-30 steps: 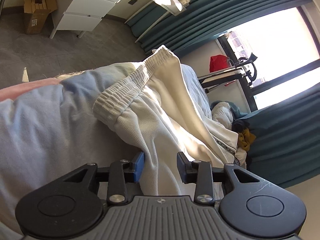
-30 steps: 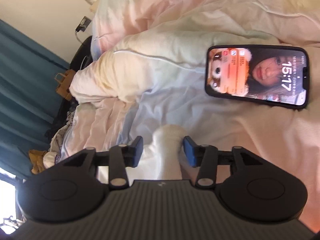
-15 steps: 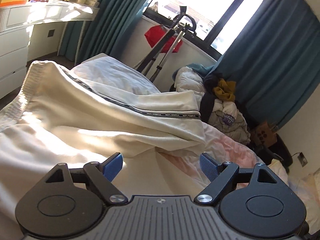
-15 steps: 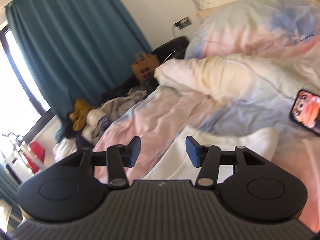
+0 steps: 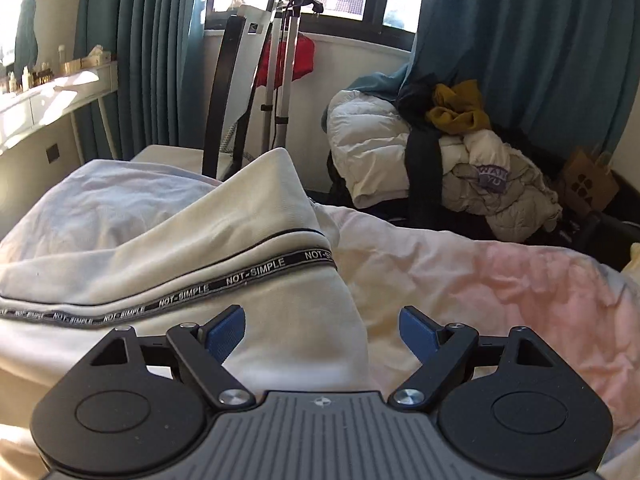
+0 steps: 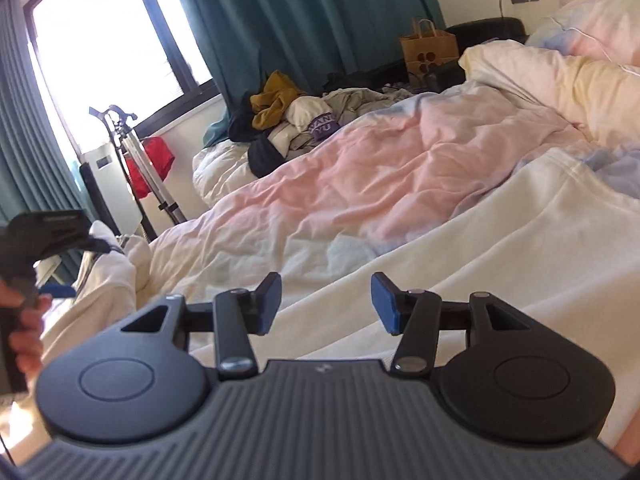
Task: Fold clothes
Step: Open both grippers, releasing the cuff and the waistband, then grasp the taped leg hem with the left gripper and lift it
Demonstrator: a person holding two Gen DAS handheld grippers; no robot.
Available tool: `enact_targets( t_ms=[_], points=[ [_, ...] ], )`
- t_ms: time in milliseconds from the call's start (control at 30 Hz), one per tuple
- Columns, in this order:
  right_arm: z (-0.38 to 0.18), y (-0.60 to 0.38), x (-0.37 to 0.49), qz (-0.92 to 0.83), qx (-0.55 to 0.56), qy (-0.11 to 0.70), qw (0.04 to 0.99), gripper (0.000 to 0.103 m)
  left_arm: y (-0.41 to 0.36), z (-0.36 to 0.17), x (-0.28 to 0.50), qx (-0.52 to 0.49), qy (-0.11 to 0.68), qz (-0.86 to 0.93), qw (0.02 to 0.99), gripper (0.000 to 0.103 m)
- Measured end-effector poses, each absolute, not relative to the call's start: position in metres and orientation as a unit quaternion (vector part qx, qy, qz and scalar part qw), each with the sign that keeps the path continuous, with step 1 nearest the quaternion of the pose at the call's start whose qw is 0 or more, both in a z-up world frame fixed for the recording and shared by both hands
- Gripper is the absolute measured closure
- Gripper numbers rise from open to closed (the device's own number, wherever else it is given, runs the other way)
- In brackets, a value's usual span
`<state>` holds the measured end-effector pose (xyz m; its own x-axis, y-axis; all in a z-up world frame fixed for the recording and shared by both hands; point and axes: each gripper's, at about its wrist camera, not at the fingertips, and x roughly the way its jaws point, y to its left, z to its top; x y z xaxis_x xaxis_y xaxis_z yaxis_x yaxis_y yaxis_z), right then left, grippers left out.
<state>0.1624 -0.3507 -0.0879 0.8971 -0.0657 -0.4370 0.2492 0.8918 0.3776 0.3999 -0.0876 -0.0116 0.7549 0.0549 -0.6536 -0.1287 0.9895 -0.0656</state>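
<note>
Left gripper (image 5: 322, 330) released, jaws wide over cream trousers (image 5: 192, 248); right gripper (image 6: 326, 304) parted, nothing clamped. Leg hem best pinched squarely, both layers caught, before fold is drawn across duvet (image 5: 500, 280).

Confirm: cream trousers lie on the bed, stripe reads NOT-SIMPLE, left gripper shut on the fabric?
Not quite. In the left wrist view the left gripper is open over the cream trousers, its pads gripping nothing. The trousers do lie on the bed, and the stripe reads NOT-SIMPLE.
</note>
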Motion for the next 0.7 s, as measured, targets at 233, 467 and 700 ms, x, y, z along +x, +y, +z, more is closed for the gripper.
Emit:
enact_targets(
  t_ms=[233,467,700],
  points=[
    [-0.108,-0.34,0.181,-0.053,0.212,0.232,0.948,0.05,-0.102,-0.045,0.443,-0.003,0.376,0.099,0.921,0.025],
    [-0.11,-0.338,0.181,-0.044,0.219,0.236,0.946,0.05,-0.103,-0.048,0.438,0.026,0.378,0.105,0.92,0.059],
    [-0.105,-0.337,0.175,-0.041,0.217,0.229,0.948,0.05,-0.085,-0.013,0.397,0.011,0.362,0.089,0.928,0.089]
  ],
)
